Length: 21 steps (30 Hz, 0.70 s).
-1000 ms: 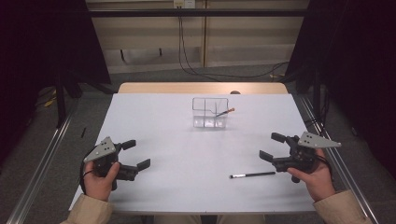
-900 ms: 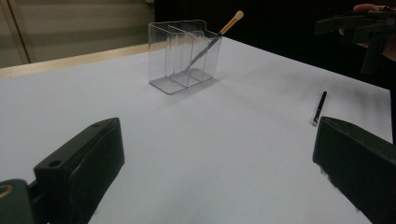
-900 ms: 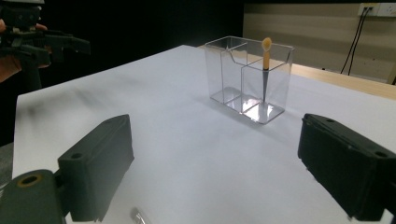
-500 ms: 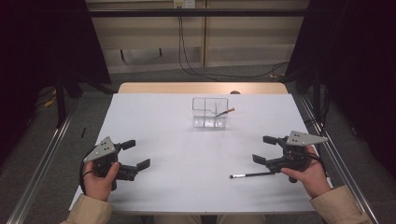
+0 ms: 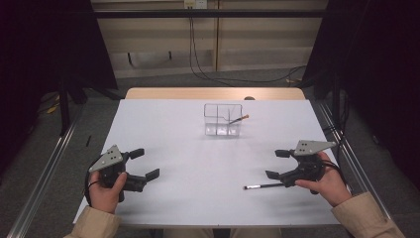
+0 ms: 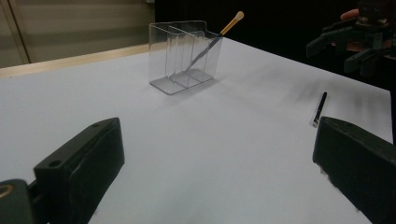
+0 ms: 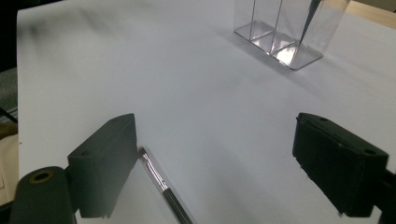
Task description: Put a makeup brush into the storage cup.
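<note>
Holding my right tongs wide over the black brush, which lies flat near the desk's front right corner, one jaw just beside it & closing a bit. Left tongs wide too, nothing in them, by the front left corner.

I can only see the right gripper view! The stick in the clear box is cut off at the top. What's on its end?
Observer: The stick ends in a rounded tan tip, above the clear box's rim.
Operator: Where's the other gripper?
Observer: The left gripper is at the table's front left, jaws open, empty.
Operator: And the black rod by my jaw?
Observer: The black rod lies flat, its free end pointing leftward from the right gripper.
</note>
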### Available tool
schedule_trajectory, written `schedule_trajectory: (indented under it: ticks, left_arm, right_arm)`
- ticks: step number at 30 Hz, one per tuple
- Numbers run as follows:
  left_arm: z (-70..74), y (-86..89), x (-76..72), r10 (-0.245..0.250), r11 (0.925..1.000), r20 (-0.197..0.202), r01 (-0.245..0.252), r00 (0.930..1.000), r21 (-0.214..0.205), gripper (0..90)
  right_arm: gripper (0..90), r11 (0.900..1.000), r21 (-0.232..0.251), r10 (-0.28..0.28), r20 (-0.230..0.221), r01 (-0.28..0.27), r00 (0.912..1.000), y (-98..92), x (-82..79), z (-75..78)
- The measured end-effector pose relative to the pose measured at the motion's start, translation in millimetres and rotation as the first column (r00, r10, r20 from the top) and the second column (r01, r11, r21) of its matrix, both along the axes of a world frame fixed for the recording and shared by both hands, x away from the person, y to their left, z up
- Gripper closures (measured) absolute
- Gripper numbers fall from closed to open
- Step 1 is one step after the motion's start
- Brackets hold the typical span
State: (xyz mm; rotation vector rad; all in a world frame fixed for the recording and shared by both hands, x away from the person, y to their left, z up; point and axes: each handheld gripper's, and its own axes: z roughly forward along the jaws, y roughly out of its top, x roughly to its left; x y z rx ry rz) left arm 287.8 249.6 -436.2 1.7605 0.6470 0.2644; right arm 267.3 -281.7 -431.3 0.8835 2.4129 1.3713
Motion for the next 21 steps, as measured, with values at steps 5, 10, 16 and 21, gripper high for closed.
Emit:
schedule_trajectory:
  ticks: [5, 10, 16, 21]
  left_arm:
    - [-0.2, 0.3, 0.3, -0.002, 1.0, 0.002, 0.002, 1.0, 0.005, 2.1]
    - [-0.6, 0.3, 0.0, 0.002, 1.0, -0.004, -0.002, 1.0, 0.0, 2.1]
    - [-0.7, 1.2, 0.4, 0.002, 1.0, -0.004, -0.002, 1.0, -0.002, 2.1]
    - [-0.7, 0.6, 0.6, -0.002, 1.0, -0.004, 0.002, 1.0, -0.004, 2.1]
  right_arm:
    - [13.6, 0.9981, -0.053, 0.031, -0.012, -0.031, 0.9995, 2.4, 2.8, 1.0]
    - [14.2, 0.9956, -0.078, 0.05, -0.032, -0.052, 0.9983, 5.2, 5.0, -0.2]
    - [16.0, 0.9914, -0.106, 0.072, -0.053, -0.077, 0.996, 8.2, 6.8, -1.9]
    - [19.3, 0.9826, -0.149, 0.1, -0.076, -0.11, 0.9921, 11.4, 7.8, -0.9]
